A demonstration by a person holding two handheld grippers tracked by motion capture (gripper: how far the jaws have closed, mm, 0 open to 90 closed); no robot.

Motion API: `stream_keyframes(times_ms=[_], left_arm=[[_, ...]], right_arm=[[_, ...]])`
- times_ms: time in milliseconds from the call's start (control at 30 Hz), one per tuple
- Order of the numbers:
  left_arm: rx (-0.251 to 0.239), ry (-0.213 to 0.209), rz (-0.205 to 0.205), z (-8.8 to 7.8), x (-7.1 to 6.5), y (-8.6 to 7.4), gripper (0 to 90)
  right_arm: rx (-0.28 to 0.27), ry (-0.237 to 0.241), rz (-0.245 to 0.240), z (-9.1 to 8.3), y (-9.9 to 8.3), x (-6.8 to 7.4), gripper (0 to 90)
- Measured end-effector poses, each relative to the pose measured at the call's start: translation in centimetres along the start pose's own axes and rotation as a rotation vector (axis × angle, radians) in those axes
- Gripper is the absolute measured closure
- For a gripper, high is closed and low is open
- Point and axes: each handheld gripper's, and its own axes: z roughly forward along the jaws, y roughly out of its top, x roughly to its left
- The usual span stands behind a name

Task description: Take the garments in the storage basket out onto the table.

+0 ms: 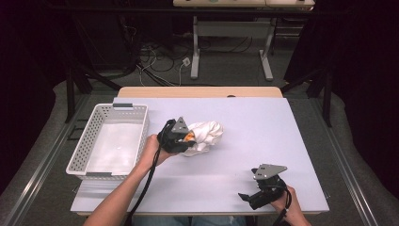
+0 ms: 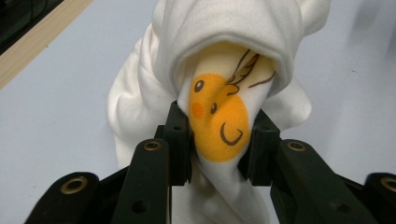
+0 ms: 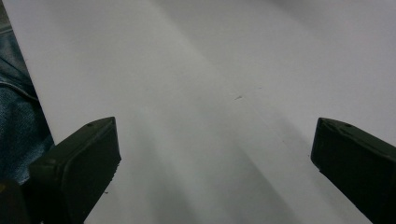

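At the centre of the high view, the left gripper (image 1: 184, 139) clamps its jaws on a crumpled white cloth with an orange cartoon print (image 2: 219, 116), bunched on the pale table (image 1: 263, 127). Its folds hide most of the print. The right gripper (image 1: 254, 195), lower right, is spread wide and empty.

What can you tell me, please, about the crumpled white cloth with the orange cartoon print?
The crumpled white cloth with the orange cartoon print looks like soft knit fabric, bunched in a loose heap rather than folded. An orange round face with dark eyes, a blush spot and brown lines shows under a rolled hem. It lies on the pale table, right of the white perforated basket. The left gripper is shut on the printed fold.
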Motion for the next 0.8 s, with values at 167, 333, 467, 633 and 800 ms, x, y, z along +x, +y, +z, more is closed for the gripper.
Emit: stream_keyframes(times_ms=[167, 333, 467, 633, 800], left_arm=[[0.006, 0.001, -0.003, 0.3, -0.1, -0.2, 67.7], [0.011, 0.002, -0.005, 0.8, -0.3, -0.5, 67.7], [0.047, -0.002, -0.002, 1.7, -0.4, -0.9, 67.5], [0.099, -0.013, -0.007, 3.2, -0.4, -1.8, 65.2], [0.101, 0.012, -0.028, 2.9, -0.8, -1.9, 40.1]], right_arm=[[0.003, 0.003, 0.004, 0.0, 0.0, 0.0, 0.9], [0.003, 0.002, 0.004, 0.0, 0.0, 0.0, 1.0], [0.004, 0.006, -0.001, 0.1, 0.1, 0.0, 1.0], [0.010, 0.006, -0.002, 0.1, 0.1, 0.0, 1.0], [0.007, 0.006, -0.004, 0.0, 0.1, 0.0, 1.0]])
